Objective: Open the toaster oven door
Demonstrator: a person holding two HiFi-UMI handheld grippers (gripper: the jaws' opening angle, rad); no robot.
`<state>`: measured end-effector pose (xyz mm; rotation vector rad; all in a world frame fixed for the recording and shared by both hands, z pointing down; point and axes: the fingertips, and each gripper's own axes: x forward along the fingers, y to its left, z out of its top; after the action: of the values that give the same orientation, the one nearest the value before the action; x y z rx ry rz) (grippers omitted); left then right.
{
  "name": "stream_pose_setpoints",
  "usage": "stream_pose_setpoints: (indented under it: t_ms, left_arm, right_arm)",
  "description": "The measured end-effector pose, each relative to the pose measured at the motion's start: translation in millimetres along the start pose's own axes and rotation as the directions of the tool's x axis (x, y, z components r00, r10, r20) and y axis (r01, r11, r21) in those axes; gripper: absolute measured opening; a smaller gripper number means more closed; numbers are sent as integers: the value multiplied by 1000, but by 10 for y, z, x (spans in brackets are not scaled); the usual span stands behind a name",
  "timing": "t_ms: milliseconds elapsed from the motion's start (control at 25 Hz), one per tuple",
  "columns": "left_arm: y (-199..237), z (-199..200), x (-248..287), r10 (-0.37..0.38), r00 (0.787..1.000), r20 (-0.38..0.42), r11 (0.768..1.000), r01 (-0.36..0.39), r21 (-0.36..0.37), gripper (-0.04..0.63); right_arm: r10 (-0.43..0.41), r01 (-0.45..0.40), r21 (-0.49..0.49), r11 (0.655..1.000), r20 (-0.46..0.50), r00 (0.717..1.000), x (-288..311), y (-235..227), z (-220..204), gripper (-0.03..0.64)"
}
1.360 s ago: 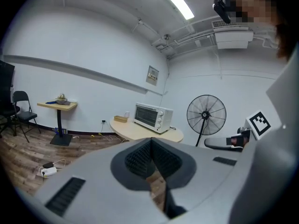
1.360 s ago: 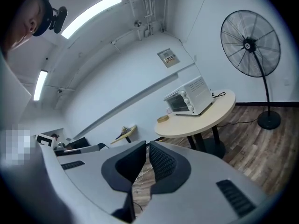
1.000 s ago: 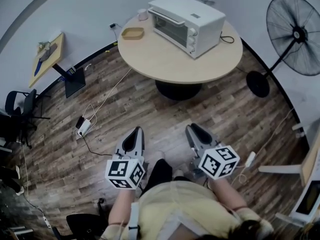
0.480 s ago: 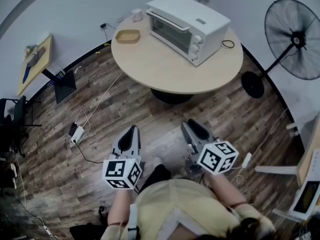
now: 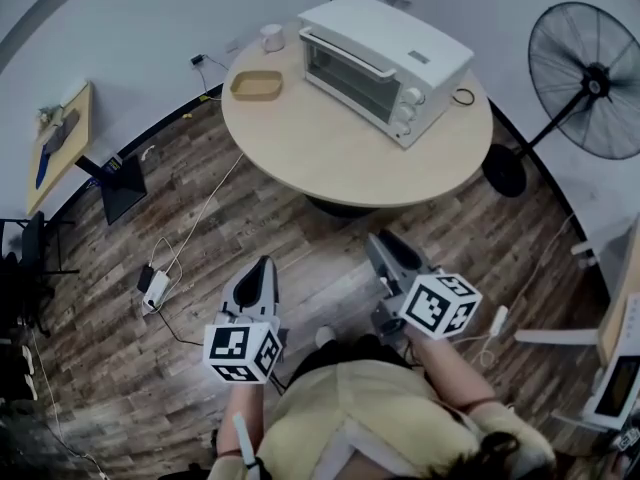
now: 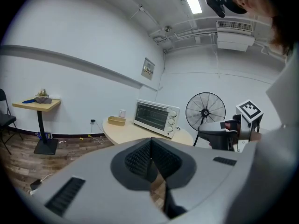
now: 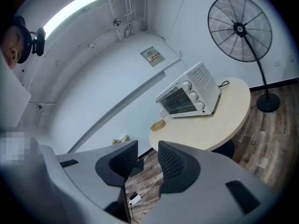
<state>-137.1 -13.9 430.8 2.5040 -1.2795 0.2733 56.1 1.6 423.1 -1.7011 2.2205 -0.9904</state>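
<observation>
The toaster oven (image 5: 385, 58) is seen toward the far side of the round tabletop (image 5: 330, 153), w/ its glass door (image 5: 345, 68) shut flat against the front, so nothing of the task is judged done yet. A shallow tray (image 5: 256, 85) & a small cup (image 5: 271, 37) are set beside the oven, apart from it, and a standing fan (image 5: 590, 73) is placed off to the right. Both tongs are held low over the wooden floor (image 5: 120, 348), well apart from the tabletop & pointed roughly toward it. The left tongs (image 5: 262, 266) are closed, pads pressed together, w/ nothing b/w them. The right tongs (image 5: 380, 243) are parted by a clear gap, having just been opening, & nothing is held there; only floor is seen through the gap. Approx. all of the job is left: the tabletop has to be approached, the handle (image 5: 340, 51), apparently along the door's top edge, has to be reached & gripped, and the door has to be swung down. The right tongs, being open, are judged the likelier ones for the grip.
</observation>
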Motion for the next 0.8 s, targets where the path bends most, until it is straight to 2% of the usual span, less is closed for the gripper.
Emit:
stream_pose_setpoints:
  t_ms: [240, 480, 800]
  left_arm:
    - [224, 78, 188, 9, 1000, 2, 1000, -9, -8, 2]
    - [293, 130, 359, 11, 1000, -9, 1000, -12, -18, 2]
    - [414, 298, 709, 87, 996, 12, 995, -86, -53, 2]
  right_arm:
    - [-44, 44, -20, 999, 20, 999, 277, -23, 153, 117]
    - [-41, 41, -38, 998, 18, 999, 521, -40, 239, 117]
    - [-5, 5, -11, 1000, 25, 1000, 852, -206, 575, 117]
